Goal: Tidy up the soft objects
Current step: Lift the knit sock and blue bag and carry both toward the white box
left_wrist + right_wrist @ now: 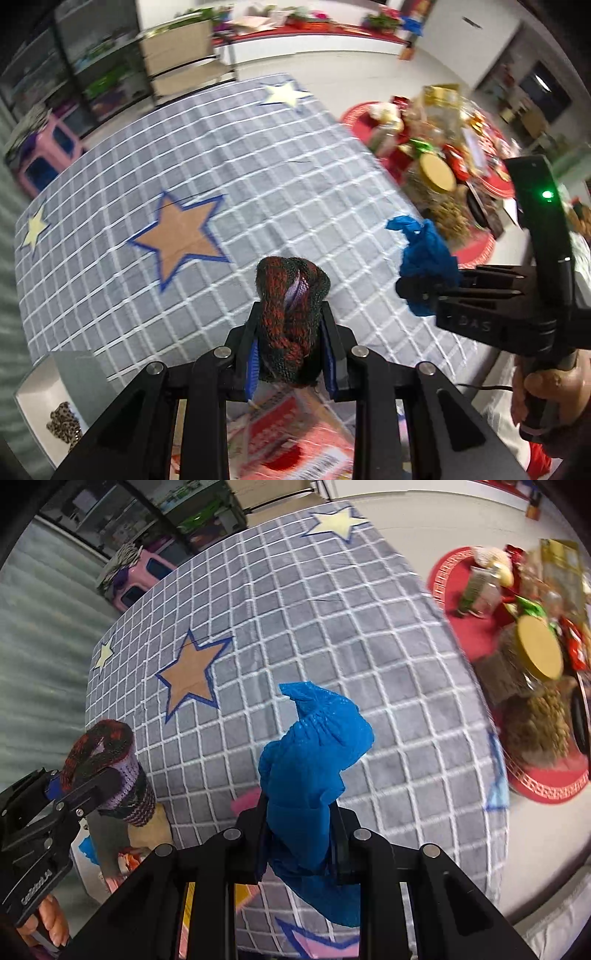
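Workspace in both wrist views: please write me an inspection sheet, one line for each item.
Surface: grey checked blanket with star patches, mostly bare.
Job's things: red and dark knitted piece and crumpled blue cloth, both held above the blanket.
Clutter: red mat beside the blanket carries a jar with a gold lid and blurred packets; leopard-print item in a white box.
Grippers: left gripper shut on the knitted piece; right gripper shut on the blue cloth.
Cables: thin dark cable near the hand holding the right gripper.
Surroundings: pink stool, glass-front shelves, pale floor.
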